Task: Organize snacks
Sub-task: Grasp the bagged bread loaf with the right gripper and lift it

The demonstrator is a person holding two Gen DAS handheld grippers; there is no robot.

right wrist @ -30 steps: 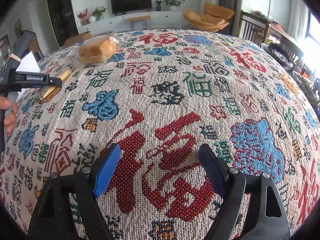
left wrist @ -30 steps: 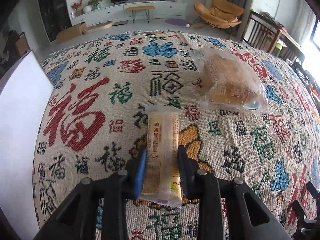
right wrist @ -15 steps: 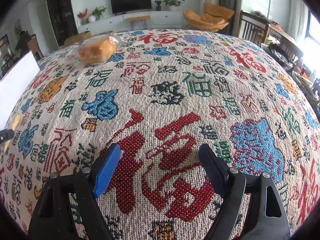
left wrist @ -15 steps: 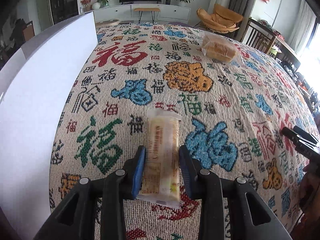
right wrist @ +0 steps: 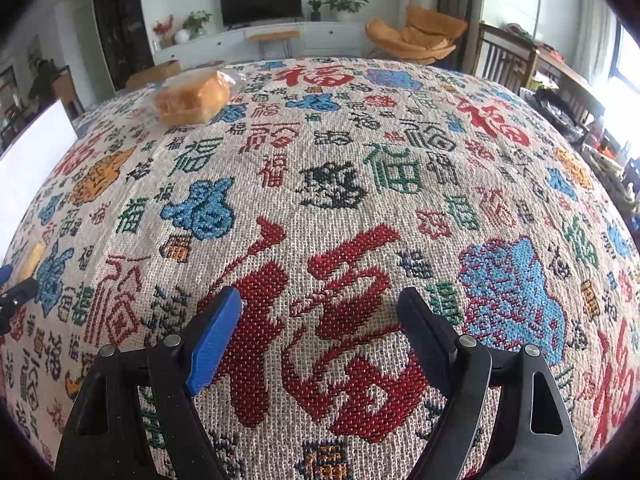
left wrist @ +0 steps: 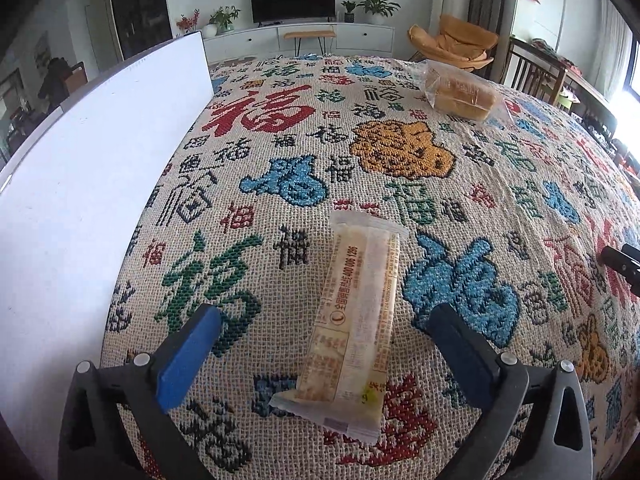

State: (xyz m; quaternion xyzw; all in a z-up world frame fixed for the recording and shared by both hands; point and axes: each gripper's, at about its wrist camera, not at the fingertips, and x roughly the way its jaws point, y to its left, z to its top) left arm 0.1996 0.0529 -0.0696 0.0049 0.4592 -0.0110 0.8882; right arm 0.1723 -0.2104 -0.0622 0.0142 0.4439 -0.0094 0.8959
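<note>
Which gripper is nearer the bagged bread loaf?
Neither clearly. The bagged bread loaf lies far across the cloth from both the left gripper and the right gripper.

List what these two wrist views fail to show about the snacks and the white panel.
- Snack bar: small print on its wrapper too fine to read, left wrist view.
- Bagged bread: count unclear through the crinkled bag, right wrist view.
- White panel: cut off by the left edge, left wrist view.
</note>
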